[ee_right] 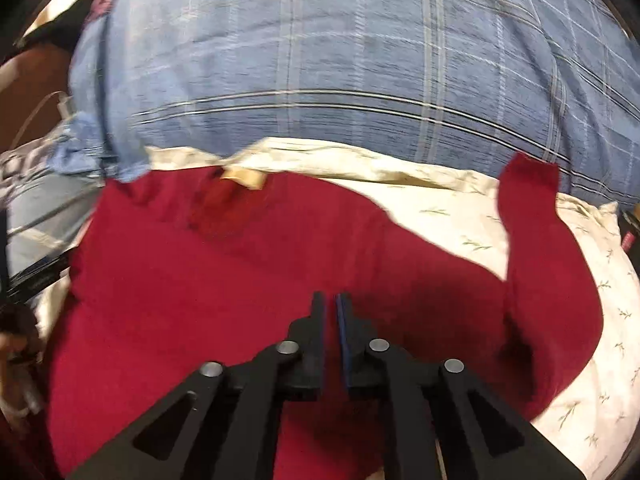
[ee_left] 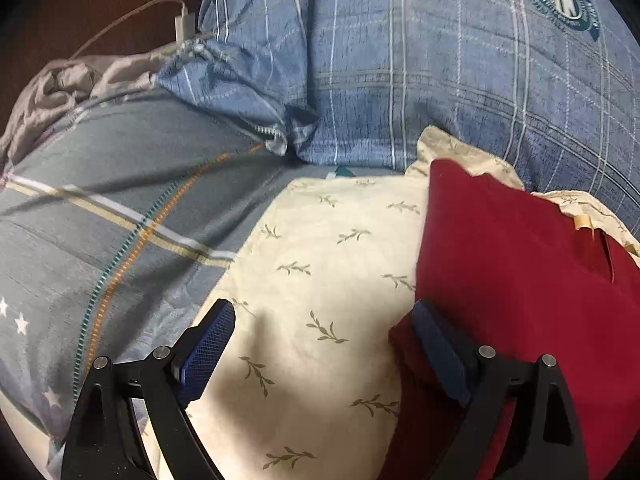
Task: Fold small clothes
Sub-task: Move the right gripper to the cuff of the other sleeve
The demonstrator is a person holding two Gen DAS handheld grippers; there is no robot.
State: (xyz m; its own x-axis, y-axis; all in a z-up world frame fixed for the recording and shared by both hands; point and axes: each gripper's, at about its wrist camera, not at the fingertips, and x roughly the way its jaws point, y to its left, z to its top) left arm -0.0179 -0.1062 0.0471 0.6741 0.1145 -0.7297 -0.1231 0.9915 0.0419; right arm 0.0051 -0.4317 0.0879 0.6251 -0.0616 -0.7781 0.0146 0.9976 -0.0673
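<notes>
Red garment (ee_right: pixel 248 264) on cream pillow (ee_left: pixel 320 264) | plaid pillow (ee_left: pixel 440 80) behind | left fingers (ee_left: pixel 216 336) spread | right fingers (ee_right: pixel 318 320) nearly together, pinching nothing

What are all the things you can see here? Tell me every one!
red garment: one, dark red, spread on the cream pillow, one sleeve sticking out to the side
tag: one, tan, at the garment's collar
cream pillow: one, cream with small green sprigs, under the garment
blue quilt: one, blue plaid with a round green badge, bunched behind the pillow
grey sheet: one, grey-blue with stripes and white stars, left of the pillow
charger: one, white with a cable, far left on the brown surface
left gripper: one, black with blue pads, open, one finger against the garment's edge
right gripper: one, black, nearly shut over the garment
</notes>
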